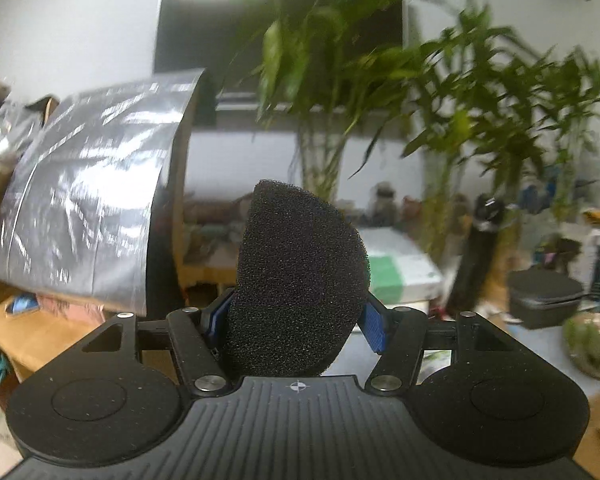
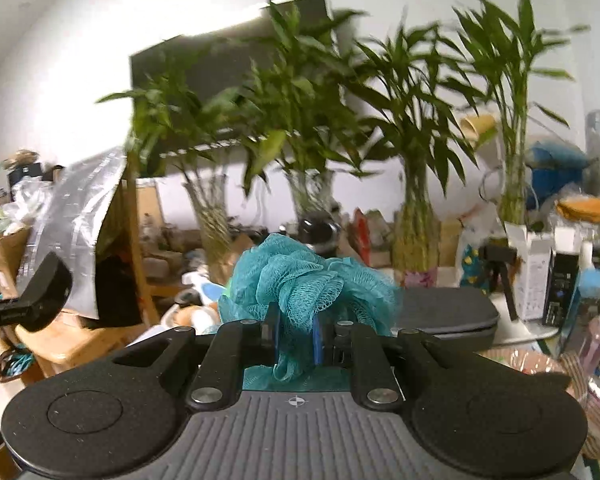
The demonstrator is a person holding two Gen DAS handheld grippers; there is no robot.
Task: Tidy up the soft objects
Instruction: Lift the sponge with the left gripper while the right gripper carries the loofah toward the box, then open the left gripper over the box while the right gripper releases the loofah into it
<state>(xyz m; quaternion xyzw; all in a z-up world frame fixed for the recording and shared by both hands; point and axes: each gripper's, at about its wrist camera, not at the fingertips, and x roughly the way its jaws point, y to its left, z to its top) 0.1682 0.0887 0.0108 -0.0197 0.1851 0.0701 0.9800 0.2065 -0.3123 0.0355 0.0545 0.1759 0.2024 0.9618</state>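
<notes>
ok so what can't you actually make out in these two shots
- Left wrist view: the lower part of the black sponge is hidden behind the left gripper body.
- Right wrist view: where the right gripper pinches the teal bath pouf is buried in mesh.
- Both views: the plants are motion-blurred.
- Neither view shows where the two things are to go.
- Small clutter behind the plants is too blurred to name.

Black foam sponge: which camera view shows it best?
The left wrist view: the black foam sponge fills the centre, clamped between the left gripper's jaws, sharp and unobstructed. The right wrist view shows only a sliver of it at the left edge.
</notes>
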